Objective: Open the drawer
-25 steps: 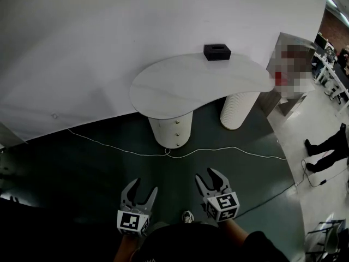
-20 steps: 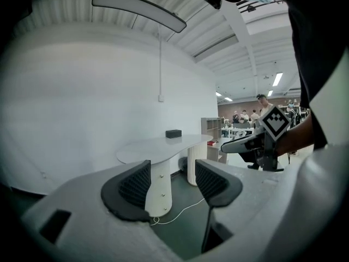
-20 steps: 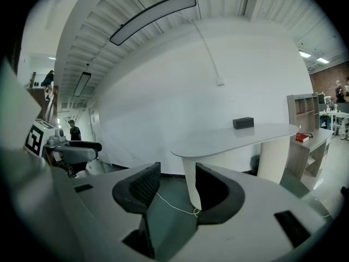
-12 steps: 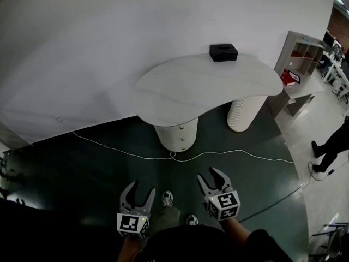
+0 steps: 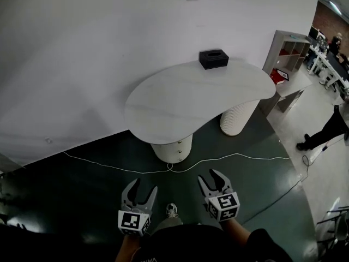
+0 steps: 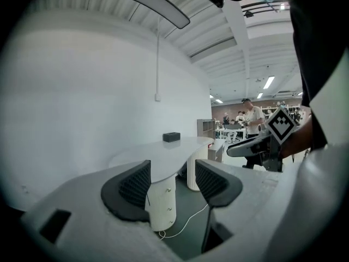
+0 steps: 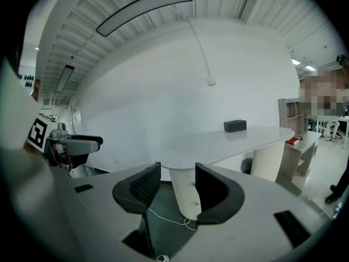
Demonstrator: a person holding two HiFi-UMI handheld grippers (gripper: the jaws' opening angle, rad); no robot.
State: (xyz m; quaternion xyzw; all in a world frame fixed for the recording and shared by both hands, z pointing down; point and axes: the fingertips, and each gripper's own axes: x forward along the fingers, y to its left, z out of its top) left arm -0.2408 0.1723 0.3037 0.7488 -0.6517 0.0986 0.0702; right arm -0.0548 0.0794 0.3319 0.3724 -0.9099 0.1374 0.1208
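A white curved table (image 5: 185, 100) stands by the wall. Under its left end is a round white drawer pedestal (image 5: 172, 148) with small knobs down its front, also seen as the pedestal (image 6: 162, 203) and as the pedestal (image 7: 184, 195). My left gripper (image 5: 144, 185) is open and empty, low in the head view, well short of the pedestal. My right gripper (image 5: 209, 174) beside it is also open and empty. Each gripper view frames the pedestal between the jaws, from a distance: left gripper (image 6: 172, 182), right gripper (image 7: 177, 187).
A black box (image 5: 212, 58) sits on the table's far edge. A ribbed white column (image 5: 237, 118) holds up the right end. A white cable (image 5: 218, 158) runs across the dark floor before the pedestal. A shelf unit (image 5: 286, 53) and a person's legs (image 5: 322, 132) are at the right.
The table and pedestal have come nearer in the head view as the person walks towards them. Both grippers keep the same open pose.
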